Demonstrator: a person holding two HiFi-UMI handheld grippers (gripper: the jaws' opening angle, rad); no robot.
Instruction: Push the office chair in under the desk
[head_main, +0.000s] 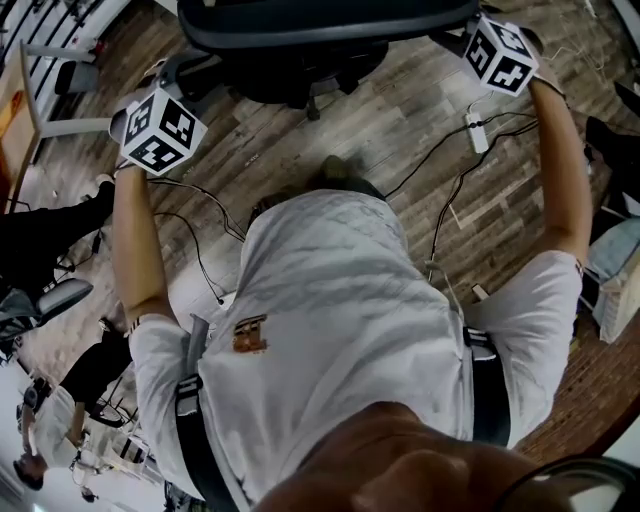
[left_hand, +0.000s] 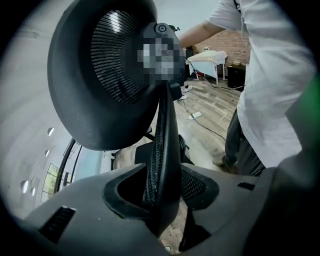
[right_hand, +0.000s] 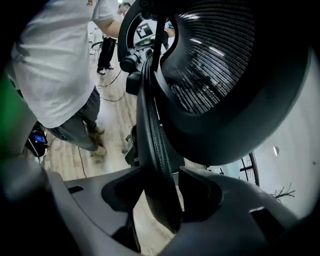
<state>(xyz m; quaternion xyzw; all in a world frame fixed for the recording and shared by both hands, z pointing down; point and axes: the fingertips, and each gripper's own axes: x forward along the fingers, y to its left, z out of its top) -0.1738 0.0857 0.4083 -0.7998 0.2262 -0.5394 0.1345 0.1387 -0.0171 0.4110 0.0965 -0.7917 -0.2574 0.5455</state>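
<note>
The black office chair (head_main: 320, 30) stands just ahead of me at the top of the head view, and only its top edge and base show. My left gripper (head_main: 170, 92) is at the chair's left side and my right gripper (head_main: 478, 35) at its right side. In the left gripper view the backrest's thin mesh edge (left_hand: 165, 140) runs down between the jaws of the left gripper (left_hand: 162, 210), under the round headrest (left_hand: 100, 75). In the right gripper view the backrest's other edge (right_hand: 150, 125) sits between the jaws of the right gripper (right_hand: 160, 200). Both grippers are shut on the backrest's edge.
Black cables and a white power strip (head_main: 476, 132) lie on the wooden floor to the right of the chair. A grey desk frame (head_main: 60, 90) stands at the upper left. Another person's legs (head_main: 50, 225) are at the left edge. A white-covered table (left_hand: 207, 57) stands farther off.
</note>
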